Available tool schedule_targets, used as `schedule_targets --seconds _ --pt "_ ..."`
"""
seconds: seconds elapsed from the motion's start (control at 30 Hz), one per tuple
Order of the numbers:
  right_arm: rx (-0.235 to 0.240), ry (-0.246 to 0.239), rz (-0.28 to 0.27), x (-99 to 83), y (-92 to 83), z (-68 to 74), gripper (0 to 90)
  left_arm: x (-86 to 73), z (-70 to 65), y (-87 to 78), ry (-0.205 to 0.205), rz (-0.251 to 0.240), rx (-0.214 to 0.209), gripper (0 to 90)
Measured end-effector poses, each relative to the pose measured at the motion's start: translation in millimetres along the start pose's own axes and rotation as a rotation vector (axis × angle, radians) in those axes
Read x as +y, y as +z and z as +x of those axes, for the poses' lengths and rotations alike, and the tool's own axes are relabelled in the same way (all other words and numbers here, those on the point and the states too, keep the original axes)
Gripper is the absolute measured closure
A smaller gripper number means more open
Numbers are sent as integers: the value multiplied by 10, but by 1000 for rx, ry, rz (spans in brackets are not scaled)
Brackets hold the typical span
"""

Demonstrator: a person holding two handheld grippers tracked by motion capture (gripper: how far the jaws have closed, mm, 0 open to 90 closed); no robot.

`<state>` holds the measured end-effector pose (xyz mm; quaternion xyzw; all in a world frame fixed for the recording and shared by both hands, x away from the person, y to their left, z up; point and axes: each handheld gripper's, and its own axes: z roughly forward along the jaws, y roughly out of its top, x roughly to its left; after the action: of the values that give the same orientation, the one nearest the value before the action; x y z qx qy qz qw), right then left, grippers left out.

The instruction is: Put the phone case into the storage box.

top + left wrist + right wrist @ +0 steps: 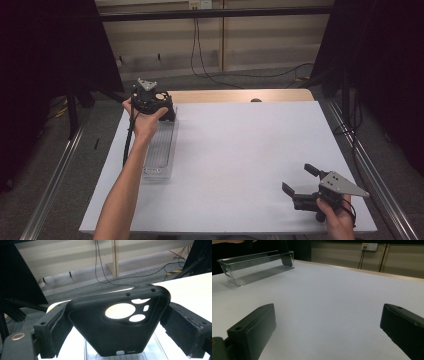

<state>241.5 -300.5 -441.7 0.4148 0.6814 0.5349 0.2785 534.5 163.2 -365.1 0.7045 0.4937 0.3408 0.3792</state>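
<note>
The left gripper [117, 322] is clamped on a black phone case [117, 325] above the clear bin [161, 150]. The right gripper [300, 181] rests on the worktop [240, 150], jaws apart.

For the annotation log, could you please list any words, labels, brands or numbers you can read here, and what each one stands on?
No readable text anywhere.
Black phone case in the left gripper: a small grey mark and a row of dots near its lower edge, too small to read.
Wall socket: no legible marking.
</note>
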Motion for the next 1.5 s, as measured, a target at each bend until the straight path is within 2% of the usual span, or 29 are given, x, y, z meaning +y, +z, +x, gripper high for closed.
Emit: schedule_targets --seconds 0.17,0.53,1.0,1.13,1.5 --pt "2 -3 0 -1 -2 -1 0 11 -1 15 3 -4 -10 120" --pt "5 -3 6 -6 7 0 0 35 38 55 -18 -9 -22 121" --pt "4 -1 7 -9 4 -7 0 56 38 91 -8 -13 -34 134" --pt "4 0 9 -11 6 -6 0 54 47 106 -14 -29 -59 137" --pt "3 2 10 -16 6 -10 0 44 87 145 -32 -62 -82 117"
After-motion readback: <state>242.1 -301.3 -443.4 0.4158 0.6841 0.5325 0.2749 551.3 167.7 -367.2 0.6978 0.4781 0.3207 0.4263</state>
